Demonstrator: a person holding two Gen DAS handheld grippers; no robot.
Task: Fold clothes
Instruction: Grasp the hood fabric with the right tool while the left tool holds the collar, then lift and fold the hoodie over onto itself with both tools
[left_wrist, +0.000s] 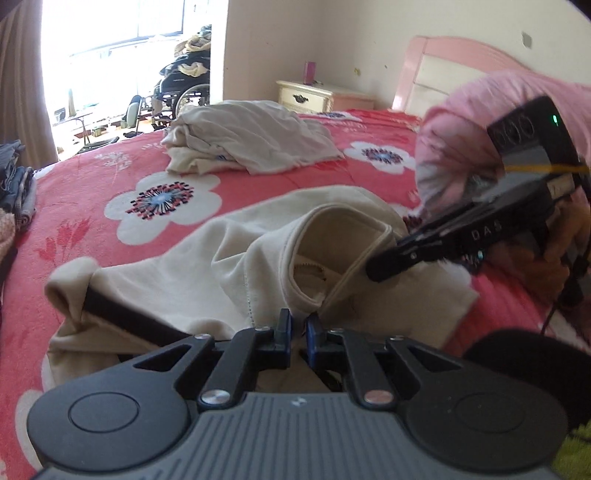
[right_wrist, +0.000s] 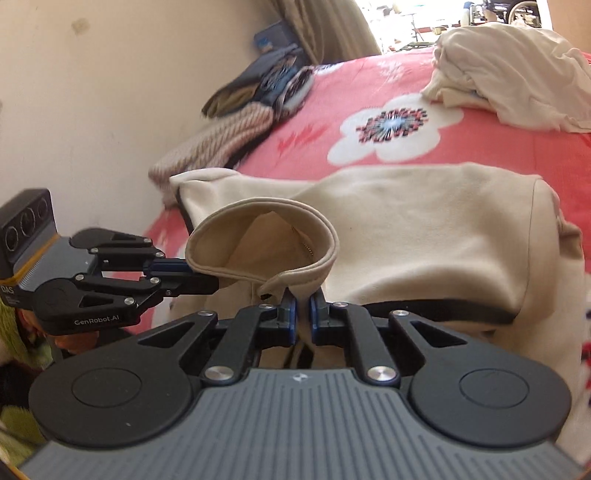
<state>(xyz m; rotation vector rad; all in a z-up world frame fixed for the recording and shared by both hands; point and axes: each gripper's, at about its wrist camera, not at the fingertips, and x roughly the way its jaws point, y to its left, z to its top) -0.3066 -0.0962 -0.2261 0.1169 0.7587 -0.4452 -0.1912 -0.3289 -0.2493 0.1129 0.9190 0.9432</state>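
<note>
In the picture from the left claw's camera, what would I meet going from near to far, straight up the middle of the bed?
Left claw → cream garment, gripped at its collar → white flower print on the red bedspread → crumpled pale clothes pile → bedside cabinet.

Ahead of our left gripper (left_wrist: 298, 326) — the cream garment (left_wrist: 258, 236), its raised collar (left_wrist: 332, 236) directly in line. Beyond it we see open bedspread (left_wrist: 92, 177), then a crumpled pale heap (left_wrist: 251, 144). Our right gripper (left_wrist: 380, 267) bars the right side. Far left — stacked clothes (left_wrist: 18, 184).
</note>
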